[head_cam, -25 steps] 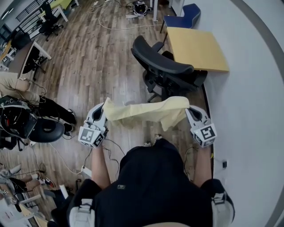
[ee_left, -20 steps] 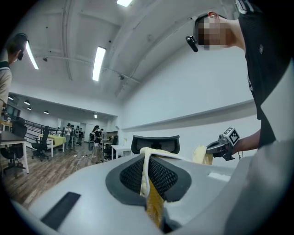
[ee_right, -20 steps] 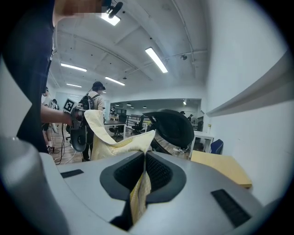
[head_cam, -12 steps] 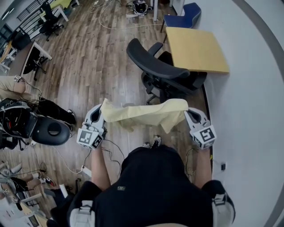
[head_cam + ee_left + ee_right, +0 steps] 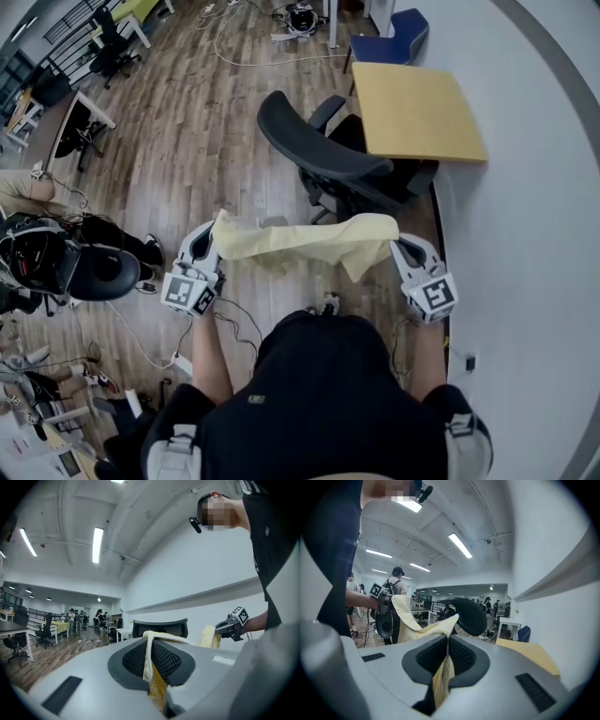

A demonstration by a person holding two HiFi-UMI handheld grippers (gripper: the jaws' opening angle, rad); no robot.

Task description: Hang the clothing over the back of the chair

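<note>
**Left tongs.** My left tongs (image 5: 214, 232) sat centre-left in the head view and were closed on one end of the yellow garment (image 5: 309, 239). In the left gripper view the fabric ran up between the jaws, pinched tight with no gap showing.

**Right tongs.** My right tongs (image 5: 401, 247) sat centre-right in the head view and were closed on the other end. In the right gripper view the cloth was clamped between the jaws, and a strip of it hung below them.

**Garment.** It was stretched between the two tongs as a slightly sagging band across the middle of the frame. A loose fold drooped near the right end. It was held in the air in front of my body, clear of the wooden floor (image 5: 187, 141), and it was not touching the chair.

**Chair.** The black office chair (image 5: 323, 159) stood just above the garment in the frame, at upper centre. Its curved back was bare, and a visible gap lay between it and the cloth.

**Surroundings.** A pale wooden counter (image 5: 417, 108) stood at the upper right, beside the chair and against the white wall (image 5: 534, 187). Loose cables (image 5: 244, 47) lay on the floor at the top of the frame.
</note>
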